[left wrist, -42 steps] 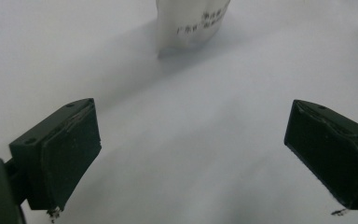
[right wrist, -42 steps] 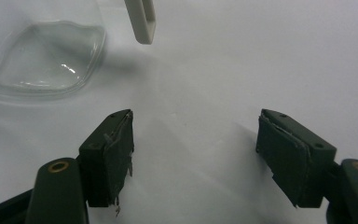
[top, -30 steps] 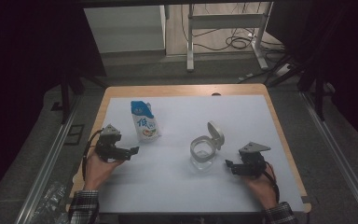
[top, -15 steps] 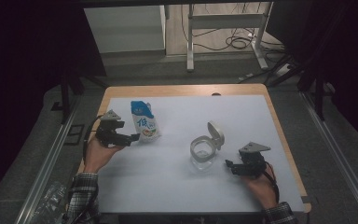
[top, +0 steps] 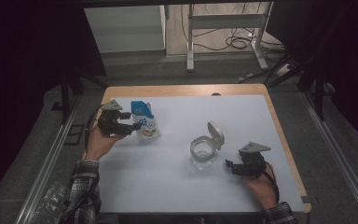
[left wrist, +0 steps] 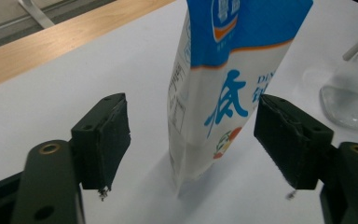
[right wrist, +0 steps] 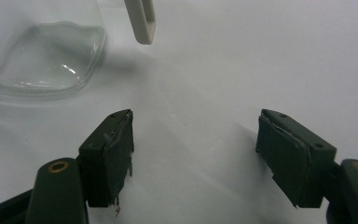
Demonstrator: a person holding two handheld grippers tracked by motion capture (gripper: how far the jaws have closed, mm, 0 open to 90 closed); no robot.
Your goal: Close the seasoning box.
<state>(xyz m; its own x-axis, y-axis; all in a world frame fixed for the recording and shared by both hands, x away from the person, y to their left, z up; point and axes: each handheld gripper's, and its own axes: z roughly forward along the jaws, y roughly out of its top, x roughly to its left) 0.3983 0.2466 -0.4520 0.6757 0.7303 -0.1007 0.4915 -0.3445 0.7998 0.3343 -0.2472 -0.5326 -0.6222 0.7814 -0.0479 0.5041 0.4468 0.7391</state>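
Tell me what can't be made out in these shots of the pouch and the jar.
- Pouch: left gripper view, its top is cut off by the upper edge; the print is partly cut off.
- Pouch: high view, its print is too small to read.
- Jar: right gripper view, the top edge cuts it off, as it does the lid.
- Jar: high view, too small to tell whether anything is inside.
- Left gripper: the pouch sits between its pads, gaps showing.

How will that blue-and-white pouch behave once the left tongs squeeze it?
The pouch stands upright on a narrow base, so a push would probably tip it. Its walls look like thin film, likely to buckle rather than stay stiff. The glossy print may be slippery. The left tongs have just been closing around it, pads not yet touching.
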